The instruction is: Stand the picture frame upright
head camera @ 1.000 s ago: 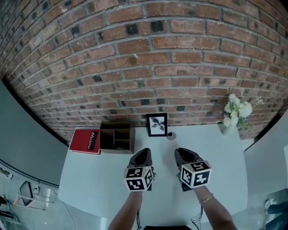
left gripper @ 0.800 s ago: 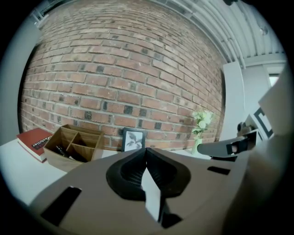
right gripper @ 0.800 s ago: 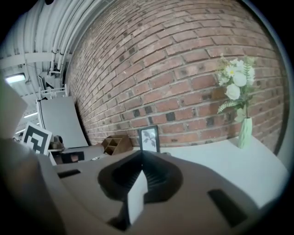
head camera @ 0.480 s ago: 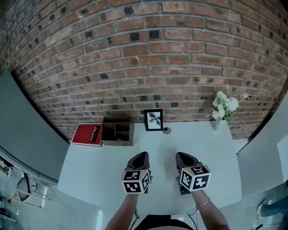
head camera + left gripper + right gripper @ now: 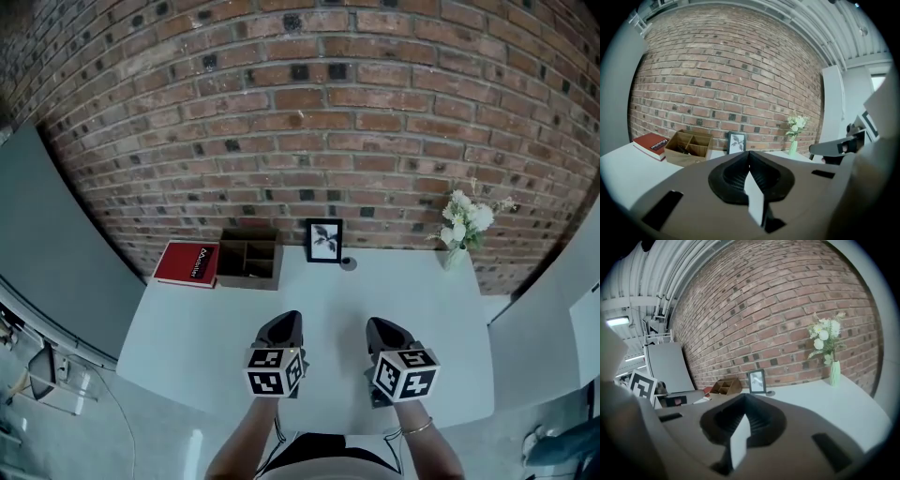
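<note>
A small black picture frame point(image 5: 324, 240) with a leaf print stands upright at the back of the white table point(image 5: 206, 328), against the brick wall. It also shows in the left gripper view, frame point(image 5: 737, 142), and in the right gripper view, frame point(image 5: 757, 381). My left gripper point(image 5: 284, 328) and right gripper point(image 5: 381, 333) hover side by side over the table's near half, well short of the frame. Both are shut with nothing between the jaws.
A wooden desk organiser point(image 5: 248, 256) sits left of the frame, with a red book point(image 5: 188, 263) beside it. A small dark round object point(image 5: 348, 263) lies just right of the frame. A vase of white flowers point(image 5: 457, 239) stands at the back right.
The view has pulled back and both grippers now sit lower and nearer the table's front edge. The picture frame has not moved.
</note>
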The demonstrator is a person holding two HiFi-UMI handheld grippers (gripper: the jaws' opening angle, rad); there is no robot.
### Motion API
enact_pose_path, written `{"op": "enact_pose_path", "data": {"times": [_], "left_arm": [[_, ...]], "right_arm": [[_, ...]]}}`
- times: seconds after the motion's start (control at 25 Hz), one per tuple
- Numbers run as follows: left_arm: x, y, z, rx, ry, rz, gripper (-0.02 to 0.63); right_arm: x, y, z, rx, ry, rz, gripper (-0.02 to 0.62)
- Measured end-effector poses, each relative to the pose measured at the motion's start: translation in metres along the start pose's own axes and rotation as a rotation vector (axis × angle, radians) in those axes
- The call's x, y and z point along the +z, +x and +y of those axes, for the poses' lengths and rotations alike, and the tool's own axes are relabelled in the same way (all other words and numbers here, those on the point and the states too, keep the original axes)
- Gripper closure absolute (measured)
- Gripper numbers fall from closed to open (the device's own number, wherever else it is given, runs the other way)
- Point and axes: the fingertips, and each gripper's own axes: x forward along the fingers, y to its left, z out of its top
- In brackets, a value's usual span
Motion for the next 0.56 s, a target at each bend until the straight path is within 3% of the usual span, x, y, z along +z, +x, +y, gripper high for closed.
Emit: {"op": "enact_pose_path", "data": {"times": [0.24, 0.4, 0.56], "left_arm": [[-0.014, -0.007, 0.005, 0.005, -0.020, 0.028, 0.612], [-0.014, -0.003, 0.004, -0.028, -0.094, 0.028, 0.612], [-0.008, 0.005, 0.017, 0.000, -0.048, 0.020, 0.612]], "right_arm": [[-0.006, -0.006, 0.008, -0.001, -0.001, -0.003, 0.592], [-0.004, -0.007, 0.007, -0.007, -0.016, -0.001, 0.592], [-0.006, 0.002, 0.007, -0.010, -0.010, 0.003, 0.592]]}}
